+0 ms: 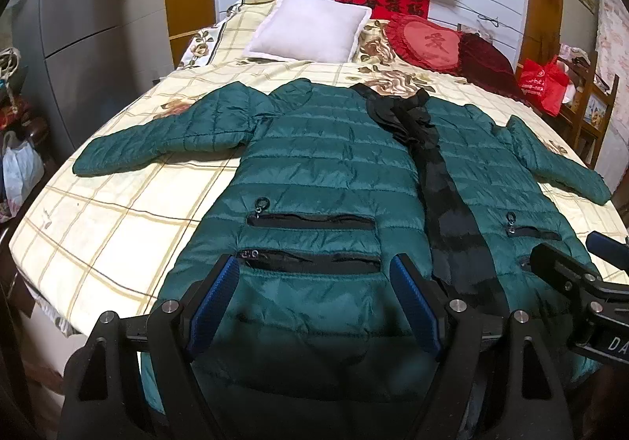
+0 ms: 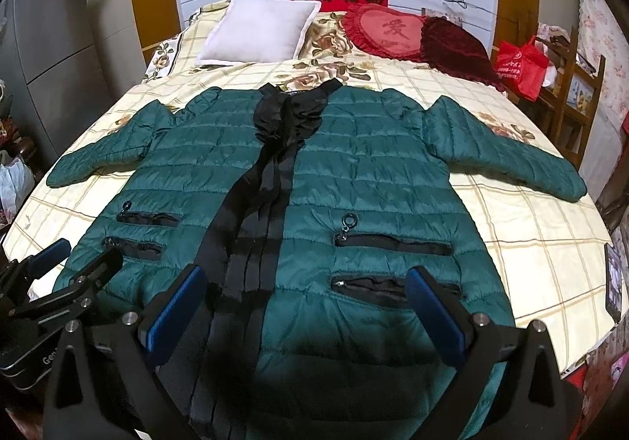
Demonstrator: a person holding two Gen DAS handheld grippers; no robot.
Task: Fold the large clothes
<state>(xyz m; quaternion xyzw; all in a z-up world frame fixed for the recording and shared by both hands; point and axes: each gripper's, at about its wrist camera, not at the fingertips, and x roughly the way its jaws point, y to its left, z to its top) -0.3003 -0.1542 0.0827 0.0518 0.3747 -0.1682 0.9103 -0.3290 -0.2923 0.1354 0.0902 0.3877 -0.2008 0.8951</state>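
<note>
A dark green quilted jacket (image 1: pixel 322 164) lies face up and spread flat on the bed, both sleeves out to the sides, with a black front strip (image 1: pixel 444 204) down its middle. It also shows in the right wrist view (image 2: pixel 354 172). My left gripper (image 1: pixel 314 271) is open and empty above the jacket's left hem, near the zip pockets (image 1: pixel 310 221). My right gripper (image 2: pixel 306 282) is open and empty above the hem, between the black strip (image 2: pixel 255 227) and the right pockets (image 2: pixel 393 239). Each gripper shows at the edge of the other's view.
The bed (image 1: pixel 118 212) has a cream checked floral sheet. A white pillow (image 1: pixel 306 27), a red heart cushion (image 1: pixel 424 43) and a dark red cushion (image 1: pixel 487 62) lie at its head. A grey fridge (image 1: pixel 67 46) stands left; a red bag (image 1: pixel 544 82) and wooden shelf (image 1: pixel 589 113) stand right.
</note>
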